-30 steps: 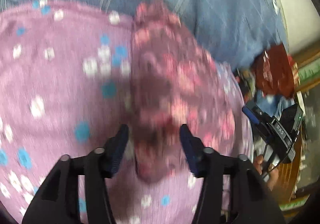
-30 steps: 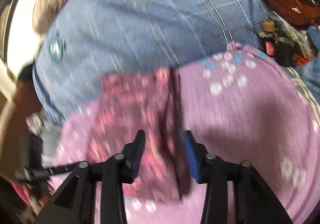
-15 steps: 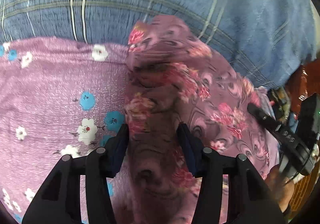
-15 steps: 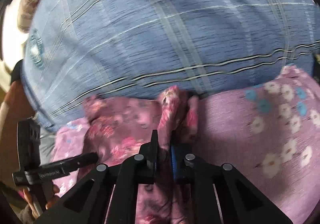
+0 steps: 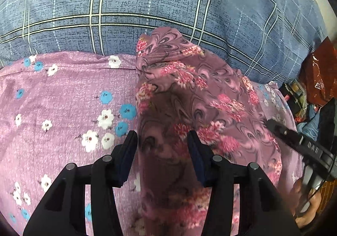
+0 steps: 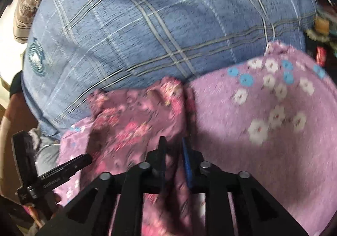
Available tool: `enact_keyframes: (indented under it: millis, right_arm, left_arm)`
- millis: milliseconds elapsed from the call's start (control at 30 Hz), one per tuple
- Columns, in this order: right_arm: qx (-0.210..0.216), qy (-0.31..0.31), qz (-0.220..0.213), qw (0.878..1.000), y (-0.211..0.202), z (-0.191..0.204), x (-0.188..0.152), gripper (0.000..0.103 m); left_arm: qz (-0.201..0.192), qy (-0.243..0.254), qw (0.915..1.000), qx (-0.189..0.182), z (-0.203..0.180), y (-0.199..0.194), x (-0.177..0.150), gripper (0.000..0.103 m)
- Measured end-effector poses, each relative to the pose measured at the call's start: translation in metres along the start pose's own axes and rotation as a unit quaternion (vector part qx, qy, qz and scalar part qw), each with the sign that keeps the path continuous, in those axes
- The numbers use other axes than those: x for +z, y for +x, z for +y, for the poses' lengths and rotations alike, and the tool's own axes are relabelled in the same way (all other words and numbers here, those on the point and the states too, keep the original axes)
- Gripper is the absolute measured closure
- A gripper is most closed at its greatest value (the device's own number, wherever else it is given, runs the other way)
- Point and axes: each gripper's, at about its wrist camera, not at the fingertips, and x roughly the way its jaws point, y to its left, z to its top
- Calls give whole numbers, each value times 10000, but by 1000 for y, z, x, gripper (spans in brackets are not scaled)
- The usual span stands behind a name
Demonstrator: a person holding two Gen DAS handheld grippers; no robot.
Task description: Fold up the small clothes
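Nearest the left wrist camera, the left gripper point(image 5: 162, 151) hung over a small mauve garment with pink flowers point(image 5: 189, 99), its fingers point(image 5: 128, 151) standing apart on either side of a raised fold of that cloth; whether the pads pressed on it could not be told from the picture. In the right wrist view, blurred by motion, the right gripper point(image 6: 172, 158) had its jaws only narrowly apart and opening, with a ridge of the same garment point(image 6: 134, 122) between them and no firm pinch visible. The garment lay on a paler purple cloth dotted with white and blue flowers point(image 5: 63, 105), which spread to the left in the left view and to the right point(image 6: 263, 120) in the right view. At the right edge of the left view the other gripper's black body point(image 5: 303, 145) showed, with a hand point(image 5: 305, 200) on its handle. Beyond the purple cloth stretched a blue checked bedsheet point(image 5: 147, 0), and at its far right edge sat a reddish-brown plastic bag point(image 5: 320, 71) beside some small clutter too unclear to name
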Motion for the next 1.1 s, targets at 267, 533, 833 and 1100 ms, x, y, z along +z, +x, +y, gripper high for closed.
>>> enact_keyframes:
  millis: [267, 533, 833, 1100]
  right_arm:
    - [-304, -709, -8, 9970, 3, 37, -27, 83]
    - [-495, -1053, -564, 9916, -24, 40, -51, 94]
    - [225, -92, -289, 9993, -37, 6, -66, 70]
    - [716, -43, -430, 9965, -61, 2, -102, 95]
  left_arm:
    - [-70, 132, 9998, 91, -3, -23, -7, 55]
    - [263, -111, 9992, -270, 19, -10, -47, 42]
    - [601, -470, 9907, -1128, 46, -31, -70, 45]
    - [915, -611, 9814, -1576, 41, -34, -97, 54]
